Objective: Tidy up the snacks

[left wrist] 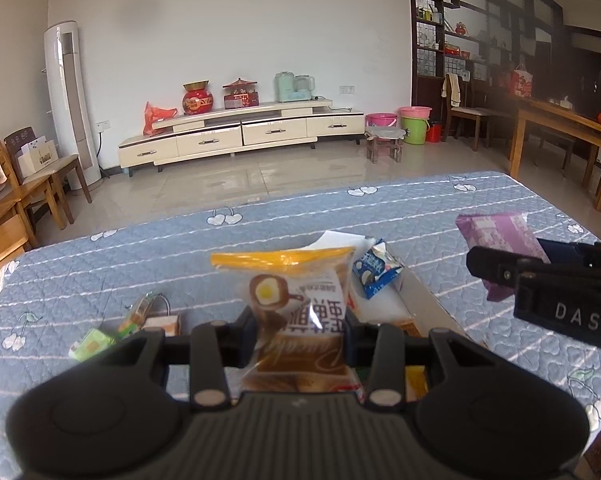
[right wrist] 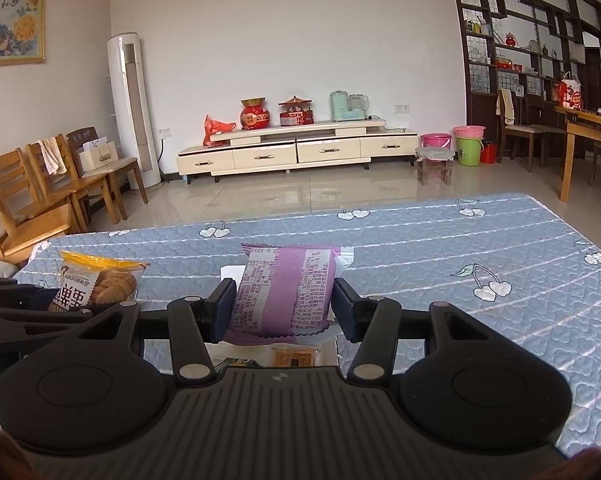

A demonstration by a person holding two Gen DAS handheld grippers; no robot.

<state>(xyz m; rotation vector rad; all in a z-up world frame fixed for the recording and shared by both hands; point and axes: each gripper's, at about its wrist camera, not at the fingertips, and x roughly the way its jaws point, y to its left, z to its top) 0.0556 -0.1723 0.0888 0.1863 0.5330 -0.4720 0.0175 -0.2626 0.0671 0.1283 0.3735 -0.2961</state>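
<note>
My left gripper (left wrist: 300,330) is shut on a clear snack packet with a yellow top seal and an egg picture (left wrist: 296,308), held upright above the table. The same yellow-topped packet (right wrist: 96,280) shows at the left of the right wrist view, with the left gripper (right wrist: 28,312) below it. My right gripper (right wrist: 285,304) is shut on a purple snack packet (right wrist: 286,292), its printed back facing the camera. The purple packet (left wrist: 500,240) and the right gripper (left wrist: 556,300) appear at the right of the left wrist view. A blue and white snack packet (left wrist: 376,270) lies in an open cardboard box (left wrist: 424,300) beneath.
Green and orange small packets (left wrist: 96,342) lie on the blue quilted cover (left wrist: 260,236) at the left. More packets (right wrist: 296,356) sit under the right gripper. Wooden chairs (right wrist: 40,184) stand beyond the table's left edge, a wooden table (right wrist: 588,136) to the far right.
</note>
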